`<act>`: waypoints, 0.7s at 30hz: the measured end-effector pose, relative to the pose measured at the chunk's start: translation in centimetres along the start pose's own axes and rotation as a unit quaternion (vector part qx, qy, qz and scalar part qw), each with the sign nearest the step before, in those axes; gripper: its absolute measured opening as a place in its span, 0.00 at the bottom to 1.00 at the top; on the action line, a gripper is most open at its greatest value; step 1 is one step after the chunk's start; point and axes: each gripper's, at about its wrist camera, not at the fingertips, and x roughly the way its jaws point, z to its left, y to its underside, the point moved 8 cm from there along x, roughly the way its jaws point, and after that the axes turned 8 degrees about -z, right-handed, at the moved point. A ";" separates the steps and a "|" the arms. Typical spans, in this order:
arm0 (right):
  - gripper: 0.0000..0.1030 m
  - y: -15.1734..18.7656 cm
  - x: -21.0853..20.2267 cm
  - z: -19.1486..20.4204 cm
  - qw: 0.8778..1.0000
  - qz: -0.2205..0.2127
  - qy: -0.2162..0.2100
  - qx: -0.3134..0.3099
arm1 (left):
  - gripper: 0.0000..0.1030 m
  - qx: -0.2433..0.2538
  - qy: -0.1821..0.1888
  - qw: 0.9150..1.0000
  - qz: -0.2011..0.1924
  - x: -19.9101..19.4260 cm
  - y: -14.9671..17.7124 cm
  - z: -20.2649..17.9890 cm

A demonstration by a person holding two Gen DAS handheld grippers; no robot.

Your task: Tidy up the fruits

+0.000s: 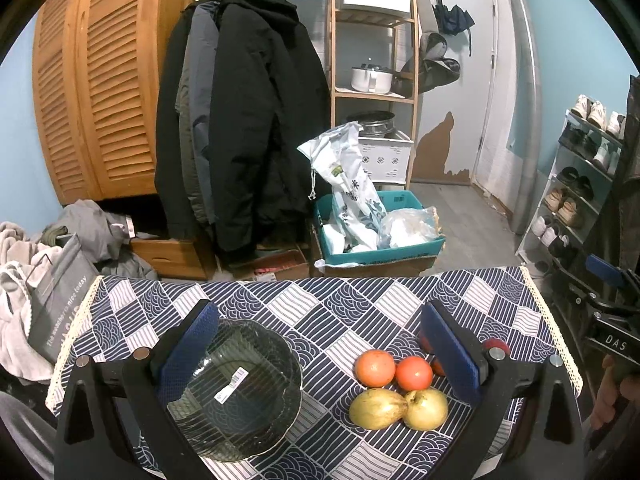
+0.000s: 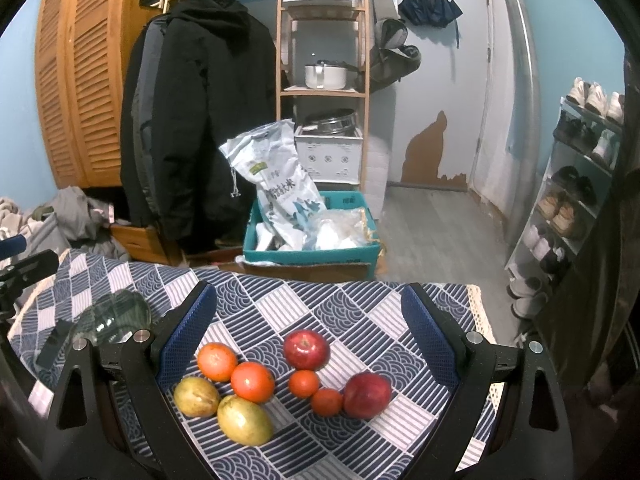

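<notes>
A clear glass bowl (image 1: pixel 240 392) sits on the patterned tablecloth (image 1: pixel 320 312), partly behind the left finger of my open, empty left gripper (image 1: pixel 320 356). To its right lie two oranges (image 1: pixel 375 368) and two yellow-green fruits (image 1: pixel 378 408). In the right wrist view my open, empty right gripper (image 2: pixel 310 344) hovers over the fruit: two oranges (image 2: pixel 252 382), two yellow-green fruits (image 2: pixel 244 420), two red apples (image 2: pixel 306 349), two small tangerines (image 2: pixel 304 383). The bowl (image 2: pixel 114 318) shows at the left there.
The table's far edge (image 1: pixel 320 278) drops to the floor, where a teal box (image 1: pixel 380 228) of bags stands. Coats (image 1: pixel 248 120) hang behind it. A shoe rack (image 1: pixel 580 184) is at the right, a laundry pile (image 1: pixel 40 264) at the left.
</notes>
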 end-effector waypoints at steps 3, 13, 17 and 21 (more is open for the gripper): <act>0.89 0.0 0.0 -0.1 1.000 0.000 0.001 -0.001 | 0.99 0.000 0.000 1.000 0.000 0.0 0.0 0.0; 0.89 0.5 0.4 -0.1 1.000 0.011 0.013 -0.003 | 0.99 0.007 0.001 1.000 0.007 0.4 0.9 -1.2; 0.89 0.8 0.6 -0.1 1.000 0.014 0.014 -0.003 | 0.99 0.009 0.004 1.000 0.022 1.1 1.8 -1.7; 0.89 0.8 0.5 -0.1 1.000 0.012 0.015 -0.003 | 0.99 0.006 0.011 0.999 0.042 2.0 2.8 -2.0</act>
